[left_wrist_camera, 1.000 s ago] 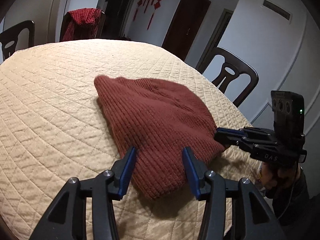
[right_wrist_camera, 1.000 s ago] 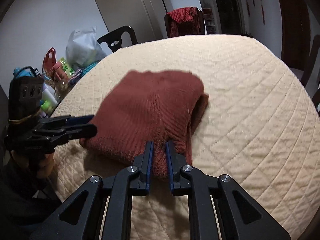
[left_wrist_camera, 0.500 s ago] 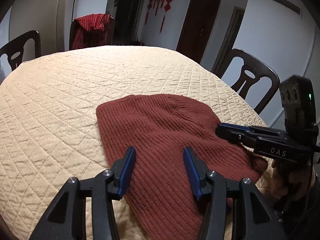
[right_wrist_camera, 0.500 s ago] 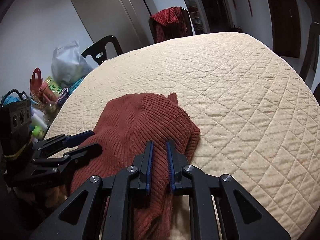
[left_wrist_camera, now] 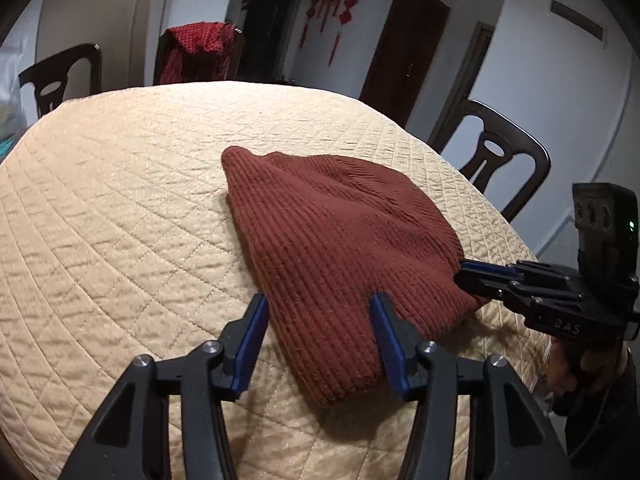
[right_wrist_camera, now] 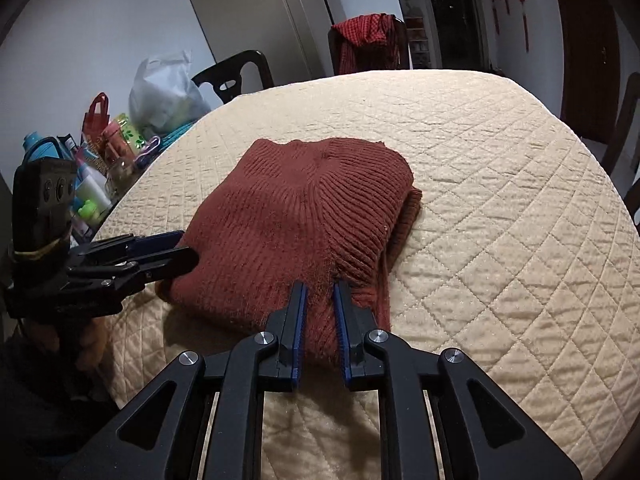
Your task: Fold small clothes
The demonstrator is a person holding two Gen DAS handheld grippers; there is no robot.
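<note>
Right wrist view: right tool (right_wrist_camera: 320,292) pinches the knit hat (right_wrist_camera: 296,216) (near edge).

A knitted garment (left_wrist_camera: 340,248) lies on a quilted table (left_wrist_camera: 120,200) at frame centre. Chairs (left_wrist_camera: 496,156) stand behind the table, upper right and upper left. Bags and bottles (right_wrist_camera: 120,136) crowd the right wrist view's left edge.

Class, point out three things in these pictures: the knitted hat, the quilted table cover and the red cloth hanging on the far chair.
knitted hat (left_wrist_camera: 328,240), left wrist view, middle of its ribbed top
quilted table cover (left_wrist_camera: 120,208), left wrist view, bare patch left of the hat
red cloth (right_wrist_camera: 366,42), right wrist view, its draped middle
</note>
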